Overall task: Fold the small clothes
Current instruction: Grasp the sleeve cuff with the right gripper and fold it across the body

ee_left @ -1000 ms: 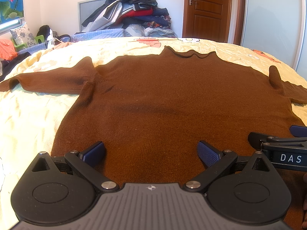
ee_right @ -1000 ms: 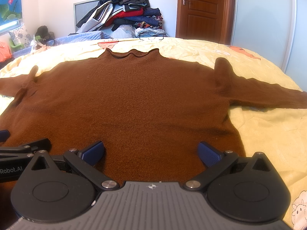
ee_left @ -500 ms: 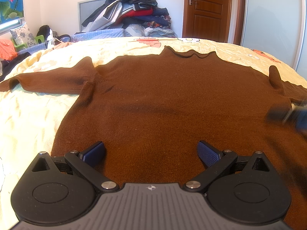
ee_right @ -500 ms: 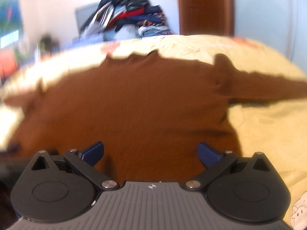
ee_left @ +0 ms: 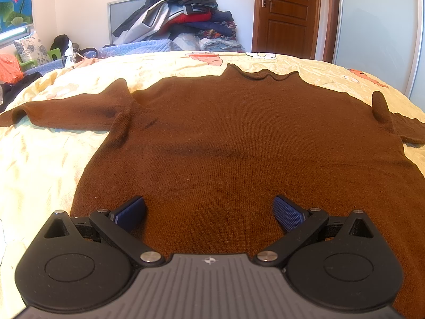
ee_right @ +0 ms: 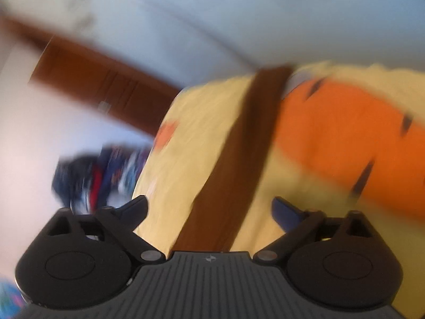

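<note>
A brown knit sweater lies flat on the yellow bedspread, front up, both sleeves spread to the sides, collar at the far end. My left gripper is open and empty, low over the sweater's near hem. My right gripper is open and empty. Its view is blurred and tilted. It looks along the sweater's right sleeve, which runs as a brown strip between its fingers across the bedspread. The right gripper does not show in the left wrist view.
A heap of clothes is piled beyond the far side of the bed. A wooden door and a pale wardrobe stand at the back right. An orange tiger print marks the bedspread beside the right sleeve.
My right gripper has swung fast away from the hem to the right, over the right sleeve, and left the left wrist view. My left gripper has not moved.
</note>
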The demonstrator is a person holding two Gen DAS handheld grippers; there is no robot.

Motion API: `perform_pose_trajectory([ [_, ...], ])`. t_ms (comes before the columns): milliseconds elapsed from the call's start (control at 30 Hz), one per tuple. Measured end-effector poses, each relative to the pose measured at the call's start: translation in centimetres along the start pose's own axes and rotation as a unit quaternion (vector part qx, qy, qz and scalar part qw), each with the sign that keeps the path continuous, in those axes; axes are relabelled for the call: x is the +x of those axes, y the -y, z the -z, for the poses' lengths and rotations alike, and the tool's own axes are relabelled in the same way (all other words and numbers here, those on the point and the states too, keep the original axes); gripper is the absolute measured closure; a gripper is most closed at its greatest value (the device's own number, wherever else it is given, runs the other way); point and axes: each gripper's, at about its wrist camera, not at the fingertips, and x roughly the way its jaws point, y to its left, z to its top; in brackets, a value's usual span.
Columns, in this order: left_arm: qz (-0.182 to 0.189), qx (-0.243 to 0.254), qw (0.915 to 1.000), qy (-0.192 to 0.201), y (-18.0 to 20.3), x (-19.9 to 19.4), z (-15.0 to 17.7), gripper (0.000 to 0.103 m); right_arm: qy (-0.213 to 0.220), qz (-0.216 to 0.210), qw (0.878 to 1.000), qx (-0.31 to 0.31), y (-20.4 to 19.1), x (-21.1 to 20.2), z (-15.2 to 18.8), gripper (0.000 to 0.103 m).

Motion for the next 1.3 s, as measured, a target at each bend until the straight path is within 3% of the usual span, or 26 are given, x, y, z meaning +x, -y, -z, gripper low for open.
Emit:
perform_pose_trajectory([
  [133,0.0,0.0,1.0,0.0,0.0,0.0,0.0,0.0,0.019,-0.002,0.999,0.043,2.3,1.8,-2.5,0.023],
  [300,0.0,0.0,1.0,0.0,0.0,0.0,0.0,0.0,0.007,0.005,1.0,0.01,1.0,3.9,-3.3,0.029],
  [433,0.0,0.0,1.0,0.0,0.0,0.0,0.0,0.0,0.007,0.013,1.0,-0.01,1.0,5.1,-4.1,0.041],
  [500,0.001,-0.001,1.0,0.0,0.0,0.0,0.0,0.0,0.01,0.017,1.0,-0.006,1.3,5.1,-4.2,0.053],
  [567,0.001,-0.001,1.0,0.0,0.0,0.0,0.0,0.0,0.011,0.031,0.999,-0.003,1.5,5.6,-4.5,0.083],
  [667,0.005,-0.003,1.0,0.001,0.0,0.2,0.0,0.0,0.027,0.048,0.998,-0.014,0.9,5.5,-4.2,0.087],
  [733,0.007,-0.005,1.0,0.002,0.0,0.2,-0.1,0.0,0.039,0.034,0.997,-0.064,-1.8,4.7,-2.7,0.088],
  [833,0.006,-0.004,1.0,0.001,0.0,0.2,-0.1,0.0,0.005,-0.034,0.985,-0.166,-8.6,4.0,2.7,0.088],
  [967,0.006,-0.003,1.0,0.001,0.0,0.2,-0.1,0.0,-0.102,-0.17,0.94,-0.279,-17.7,2.9,14.9,0.084],
  [1000,0.006,-0.002,1.0,0.001,0.0,0.2,-0.1,0.0,-0.141,-0.198,0.924,-0.295,-19.3,2.8,18.1,0.075],
  [1067,0.007,-0.001,1.0,0.001,-0.1,0.1,-0.1,0.0,-0.223,-0.235,0.892,-0.316,-21.1,3.1,24.1,0.01],
  [1100,0.009,-0.002,1.0,0.001,-0.2,0.1,-0.1,0.0,-0.239,-0.24,0.886,-0.318,-21.2,2.9,26.2,0.007],
  [1200,0.023,-0.003,0.9997,0.0,-0.6,-0.3,-0.2,0.0,-0.256,-0.242,0.877,-0.326,-20.0,1.8,29.7,0.014],
  [1300,0.096,-0.05,0.9941,0.001,-1.8,-1.0,-1.7,0.0,-0.251,-0.223,0.869,-0.365,-17.4,0.1,30.8,0.014],
])
